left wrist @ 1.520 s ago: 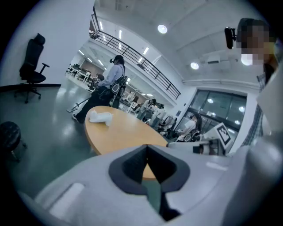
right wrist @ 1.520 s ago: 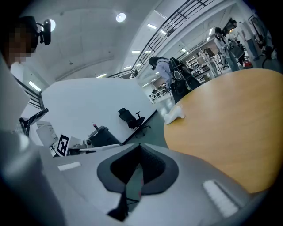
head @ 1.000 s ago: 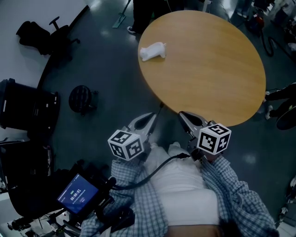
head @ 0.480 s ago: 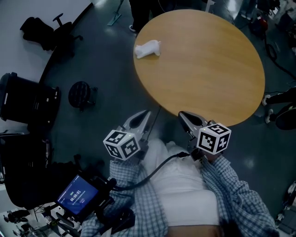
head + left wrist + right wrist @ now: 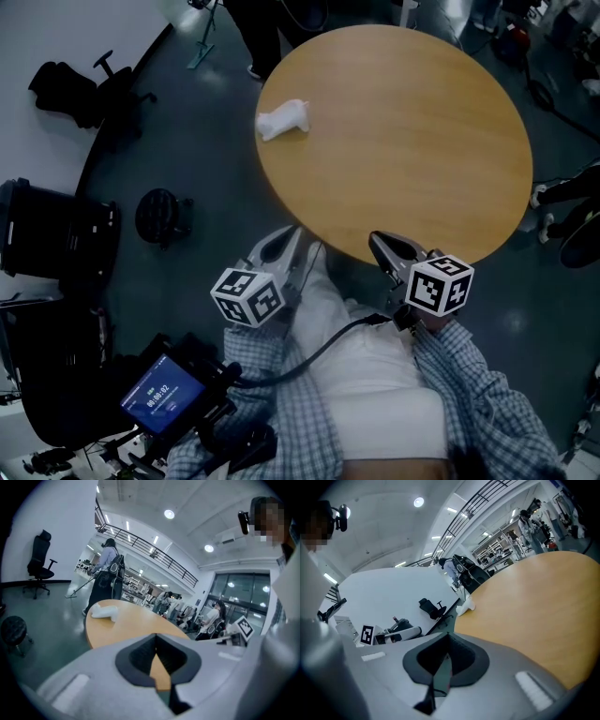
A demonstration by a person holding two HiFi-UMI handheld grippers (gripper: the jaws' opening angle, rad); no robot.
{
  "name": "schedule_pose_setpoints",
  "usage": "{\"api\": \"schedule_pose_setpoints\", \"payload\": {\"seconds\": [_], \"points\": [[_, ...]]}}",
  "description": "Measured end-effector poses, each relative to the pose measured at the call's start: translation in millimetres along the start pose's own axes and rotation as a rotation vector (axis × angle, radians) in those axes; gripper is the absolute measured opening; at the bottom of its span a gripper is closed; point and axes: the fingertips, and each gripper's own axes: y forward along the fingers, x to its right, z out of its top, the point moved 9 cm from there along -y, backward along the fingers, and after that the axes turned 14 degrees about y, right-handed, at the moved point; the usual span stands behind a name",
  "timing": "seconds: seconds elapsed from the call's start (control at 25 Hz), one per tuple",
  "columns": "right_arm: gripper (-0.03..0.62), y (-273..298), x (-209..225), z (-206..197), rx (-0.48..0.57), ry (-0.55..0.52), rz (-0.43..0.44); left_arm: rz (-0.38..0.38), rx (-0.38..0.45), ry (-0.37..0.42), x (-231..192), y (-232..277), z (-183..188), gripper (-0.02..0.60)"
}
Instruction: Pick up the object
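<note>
The object, a small white lump, lies on the round worktop near its far left rim, with nothing beside it. Both tongs sit at the near rim, close to the person's body and well apart from the object. The left tongs are closed with their tips meeting and nothing between them. The right tongs are likewise closed and empty.

The step in hand looks like the reach. The left tongs are on the object's side, so they seem the better pick. They need to open wide before arriving, come in low over the wood, and straddle the lump across its narrow middle. Since it sits close to the rim, a push from the worktop's centre could nudge it off, so closing from both sides at once is safer.

No container stands on the worktop; the object lies bare on the wood.
</note>
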Motion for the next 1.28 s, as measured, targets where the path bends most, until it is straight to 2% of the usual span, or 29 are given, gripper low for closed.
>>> {"api": "schedule_pose_setpoints", "payload": {"seconds": [0.2,0.36,0.48,0.56,0.68,0.76,0.88,1.0,1.28], "points": [[0.002,24,38,7,0.011,0.013,-0.010,0.051,-0.005,0.102,-30,41,-9,0.002],[0.003,53,45,32,0.015,0.020,-0.025,0.063,-0.029,0.179,-66,66,6,0.005],[0.002,74,44,49,0.025,0.035,-0.039,0.039,-0.091,0.263,-95,86,18,0.060],[0.002,88,44,59,0.033,0.047,-0.051,0.019,-0.160,0.365,-113,103,26,0.089],[0.002,105,46,69,0.043,0.069,-0.070,-0.028,-0.257,0.548,-137,130,31,0.137],[0.002,114,49,76,0.047,0.082,-0.084,-0.066,-0.291,0.639,-154,147,29,0.163],[0.002,127,53,87,0.051,0.098,-0.112,-0.117,-0.319,0.711,-175,172,35,0.197],[0.003,135,57,95,0.058,0.120,-0.139,-0.170,-0.379,0.766,-194,196,41,0.263],[0.002,155,62,109,0.086,0.163,-0.187,-0.372,-0.645,0.884,-234,248,22,0.410]]}}
